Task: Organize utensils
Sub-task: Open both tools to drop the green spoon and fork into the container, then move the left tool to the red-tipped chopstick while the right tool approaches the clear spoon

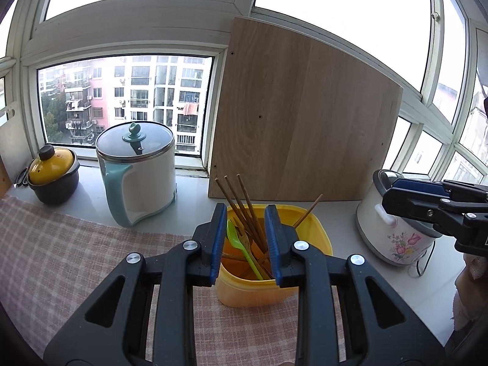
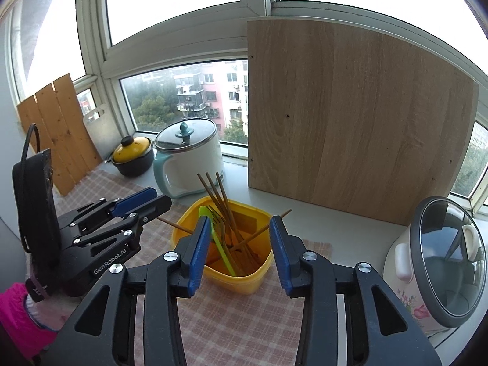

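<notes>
utensils sit in the yellow tub (image 2: 244, 277) on the checked cloth (image 2: 231, 320): chopsticks (image 2: 218, 195), green spoon (image 2: 224, 253), fork (image 2: 220, 224). left gripper (image 1: 244, 238) and right gripper (image 2: 241, 247) both parted, empty, hovering near the tub.

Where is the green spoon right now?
The green spoon stands inside the yellow tub with the brown chopsticks, on the checked cloth before the wooden board.

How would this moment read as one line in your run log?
left gripper: open, empty | right gripper: open, empty | yellow container: holds chopsticks, green spoon
</notes>
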Tool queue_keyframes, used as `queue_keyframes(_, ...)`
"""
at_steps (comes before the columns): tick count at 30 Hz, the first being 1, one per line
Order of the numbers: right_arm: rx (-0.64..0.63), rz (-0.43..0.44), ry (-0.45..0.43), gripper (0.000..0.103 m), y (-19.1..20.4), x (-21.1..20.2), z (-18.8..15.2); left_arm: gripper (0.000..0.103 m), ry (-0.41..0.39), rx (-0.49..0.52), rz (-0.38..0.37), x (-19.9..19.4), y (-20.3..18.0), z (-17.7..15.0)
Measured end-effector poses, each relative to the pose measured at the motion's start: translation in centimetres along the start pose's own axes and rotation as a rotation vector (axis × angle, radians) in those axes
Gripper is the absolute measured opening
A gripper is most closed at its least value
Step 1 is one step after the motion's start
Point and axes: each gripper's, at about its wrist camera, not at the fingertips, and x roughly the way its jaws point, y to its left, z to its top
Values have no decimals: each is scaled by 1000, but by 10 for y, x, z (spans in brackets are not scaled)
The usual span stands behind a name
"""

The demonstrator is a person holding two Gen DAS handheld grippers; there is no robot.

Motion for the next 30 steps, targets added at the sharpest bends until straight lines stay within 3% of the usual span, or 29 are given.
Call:
queue_keyframes(2,5,-4,-7,44,4,-5,-3,26,2,3,-6,-7,1,-2)
queue_keyframes(4,9,-12,-18,57,8,-11,-7,33,4,7,-14,-15,3,-4)
queue_keyframes(9,26,-30,-35,65,17,-23,-16,38,13,18,-33,-37,12,-9)
queue_keyframes(11,38,-33,-48,72,21,-27,-19,56,26,23,-40,-44,17,-11)
queue_keyframes(13,46,-39,-58,75,27,-31,-22,67,44,33,-45,-52,22,-14)
queue_keyframes(16,52,-53,-60,79,39,-32,-28,73,90,64,-41,-59,30,-20)
queue_keyframes(30,83,-99,13,80,100,-11,-65,74,277,128,-58,-83,96,-64)
